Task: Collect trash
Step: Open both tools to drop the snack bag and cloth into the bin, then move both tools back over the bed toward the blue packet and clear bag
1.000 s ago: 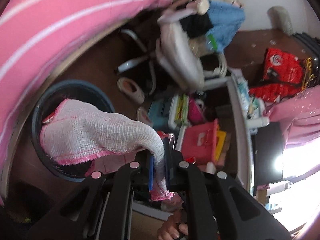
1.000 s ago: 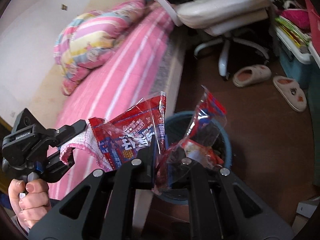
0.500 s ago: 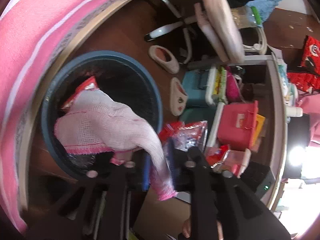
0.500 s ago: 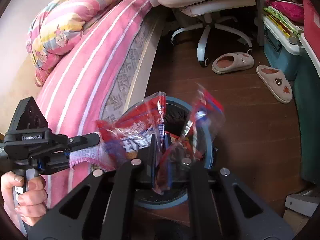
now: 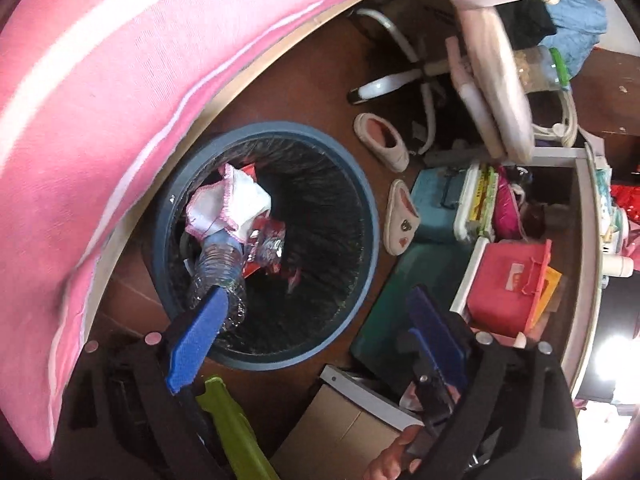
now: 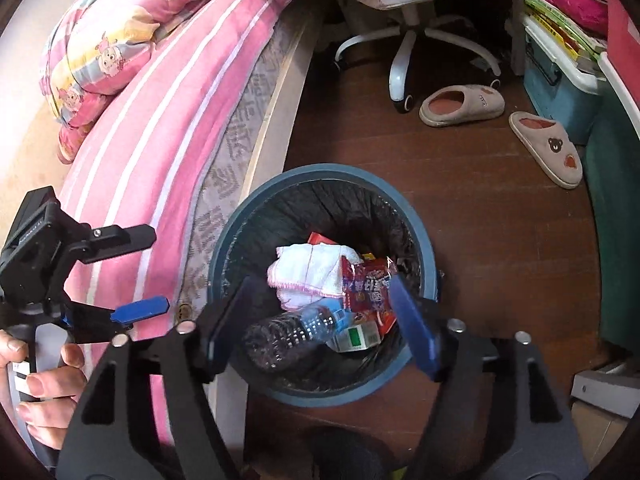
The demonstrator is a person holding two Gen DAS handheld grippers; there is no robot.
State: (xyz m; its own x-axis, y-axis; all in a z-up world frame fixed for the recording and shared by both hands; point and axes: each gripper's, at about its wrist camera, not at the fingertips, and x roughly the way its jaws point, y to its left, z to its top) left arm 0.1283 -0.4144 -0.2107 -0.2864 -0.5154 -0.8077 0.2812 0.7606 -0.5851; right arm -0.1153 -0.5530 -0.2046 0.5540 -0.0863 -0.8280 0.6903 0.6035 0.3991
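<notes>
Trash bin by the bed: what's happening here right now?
A person holds both grippers over the blue bin. The left gripper and right gripper are opening, nothing between their fingers. The white cloth and red snack wrapper lie inside on a plastic bottle.

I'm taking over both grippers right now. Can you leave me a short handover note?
Left gripper: jaws opening, nothing between them.
Right gripper: jaws opening, nothing between them, above the bin.
In the bin: white cloth, red wrapper, plastic bottle, small carton.
Done: cloth and wrapper are binned.
Left: no other loose trash shows in these views; look around.
</notes>
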